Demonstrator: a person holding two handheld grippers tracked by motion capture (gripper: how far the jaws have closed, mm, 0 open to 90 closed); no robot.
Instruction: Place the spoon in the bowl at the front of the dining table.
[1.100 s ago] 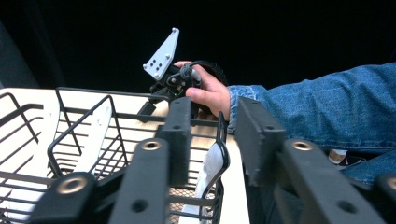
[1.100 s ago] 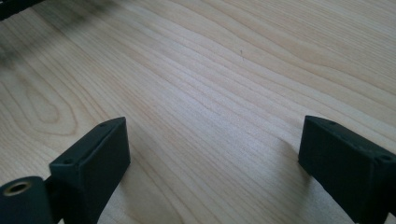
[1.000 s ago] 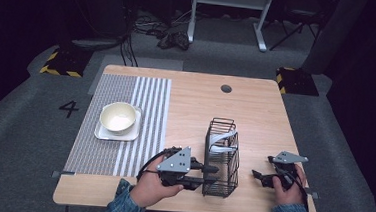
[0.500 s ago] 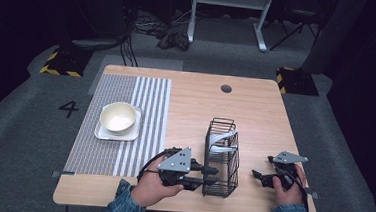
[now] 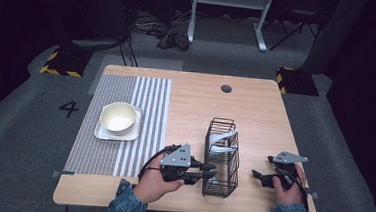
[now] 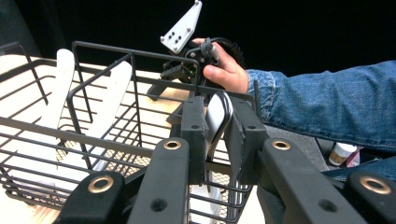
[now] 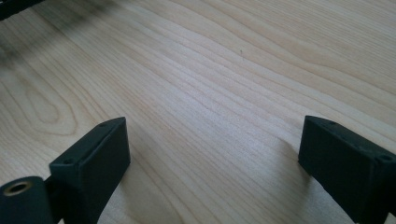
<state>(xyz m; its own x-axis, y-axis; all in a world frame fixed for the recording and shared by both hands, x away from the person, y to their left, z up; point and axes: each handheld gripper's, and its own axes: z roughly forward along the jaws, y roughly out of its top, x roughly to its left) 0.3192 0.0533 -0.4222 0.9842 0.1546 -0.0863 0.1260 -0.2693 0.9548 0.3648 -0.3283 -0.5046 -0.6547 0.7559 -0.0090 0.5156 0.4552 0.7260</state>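
Note:
A black wire rack (image 5: 221,158) stands on the wooden table (image 5: 265,116), right of the middle. Two white flat pieces (image 5: 222,139) lean upright in its far half, showing as (image 6: 60,88) in the left gripper view. My left gripper (image 5: 210,171) reaches into the rack's near left side. It (image 6: 218,135) is shut on the edge of a third thin white flat piece (image 6: 215,114), inside the rack (image 6: 102,70). My right gripper (image 5: 257,176) rests low over bare wood right of the rack. It (image 7: 215,154) stands open with nothing between its jaws.
A cream bowl (image 5: 118,117) sits on a white square plate (image 5: 103,131) on a grey striped placemat (image 5: 122,156) at the table's left. A dark round hole (image 5: 226,88) lies near the far edge. The other hand and its gripper (image 6: 182,70) show beyond the rack.

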